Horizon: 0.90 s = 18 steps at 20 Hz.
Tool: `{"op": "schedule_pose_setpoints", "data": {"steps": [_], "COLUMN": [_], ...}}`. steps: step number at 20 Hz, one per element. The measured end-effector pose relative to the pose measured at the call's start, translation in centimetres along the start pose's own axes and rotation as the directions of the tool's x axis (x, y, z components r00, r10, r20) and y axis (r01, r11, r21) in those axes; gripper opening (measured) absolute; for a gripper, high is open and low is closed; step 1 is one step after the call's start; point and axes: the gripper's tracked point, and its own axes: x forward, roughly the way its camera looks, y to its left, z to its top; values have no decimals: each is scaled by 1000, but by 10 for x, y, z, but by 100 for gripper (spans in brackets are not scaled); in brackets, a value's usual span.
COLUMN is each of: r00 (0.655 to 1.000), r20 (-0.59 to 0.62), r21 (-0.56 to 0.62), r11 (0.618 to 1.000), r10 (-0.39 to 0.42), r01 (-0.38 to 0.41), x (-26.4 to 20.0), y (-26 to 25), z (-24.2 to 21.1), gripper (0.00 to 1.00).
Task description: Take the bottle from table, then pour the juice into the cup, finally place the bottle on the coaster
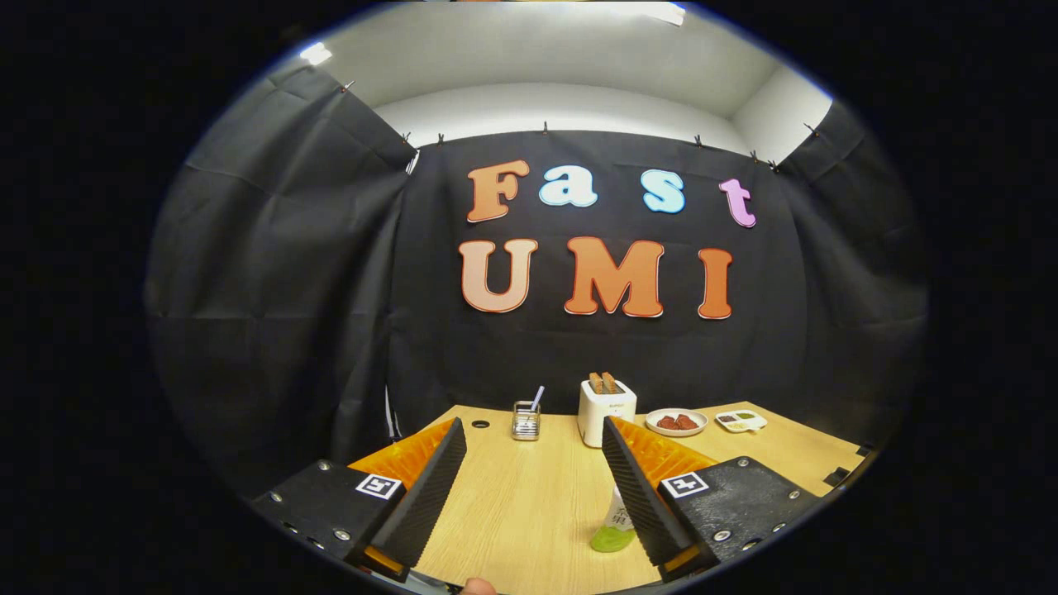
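Observation:
The bottle [613,529], with green juice at its base and a pale label, stands on the wooden table [529,504] close in, partly hidden behind the right finger's inner edge. My gripper [533,438] is open, its black ribbed fingers [430,487] spread wide above the table with nothing held between them. The bottle sits near the base of the right finger, low between the two.
At the table's far edge stand a small glass holder with a straw [526,419], a white toaster with toast [606,409], a white plate with red pieces [676,422] and a small white sauce dish [741,421]. A dark round hole [480,424] marks the tabletop.

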Motion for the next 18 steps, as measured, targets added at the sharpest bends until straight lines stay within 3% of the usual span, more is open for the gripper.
{"op": "schedule_pose_setpoints", "data": {"steps": [10,18], "r00": [986,970], "r20": [-55,-185], "r21": [-14,2], "r11": [988,988], "r10": [-154,-154], "r01": [154,157], "x": [40,72], "y": [-79,-96], "z": [-13,-81], "gripper": [98,98]}}
